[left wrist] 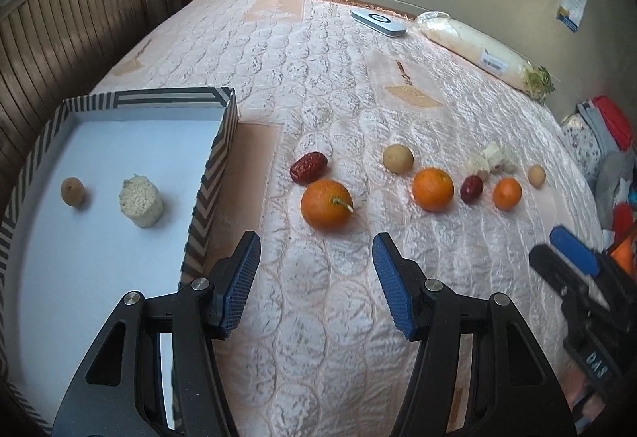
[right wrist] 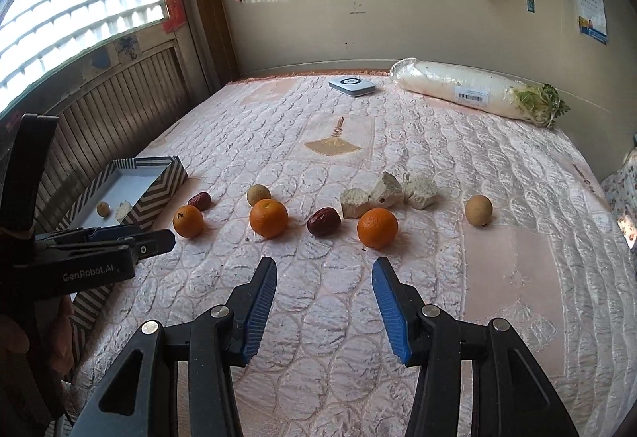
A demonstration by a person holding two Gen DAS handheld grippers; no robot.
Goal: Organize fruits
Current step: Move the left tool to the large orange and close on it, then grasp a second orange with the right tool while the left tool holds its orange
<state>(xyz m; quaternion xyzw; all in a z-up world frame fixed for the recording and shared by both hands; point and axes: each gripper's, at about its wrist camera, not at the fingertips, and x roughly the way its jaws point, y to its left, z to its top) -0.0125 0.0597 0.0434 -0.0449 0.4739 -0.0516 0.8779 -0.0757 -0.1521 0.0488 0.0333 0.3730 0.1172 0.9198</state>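
A striped box (left wrist: 217,154) with a pale blue floor stands at the left; it holds a small tan fruit (left wrist: 72,191) and a pale cake piece (left wrist: 141,201). On the quilted bed lie three oranges (left wrist: 326,204) (left wrist: 433,189) (left wrist: 507,193), two red dates (left wrist: 308,167) (left wrist: 471,188), two tan round fruits (left wrist: 397,158) (left wrist: 536,175) and pale cake pieces (left wrist: 489,159). My left gripper (left wrist: 316,251) is open and empty, just short of the nearest orange. My right gripper (right wrist: 324,277) is open and empty, in front of a date (right wrist: 323,222) and an orange (right wrist: 377,222).
A wrapped white radish (right wrist: 466,88) and a flat white device (right wrist: 352,85) lie by the far wall. A slatted wooden panel (left wrist: 67,22) runs along the left. Folded clothes (left wrist: 605,142) are piled at the right edge. The striped box also shows in the right wrist view (right wrist: 159,190).
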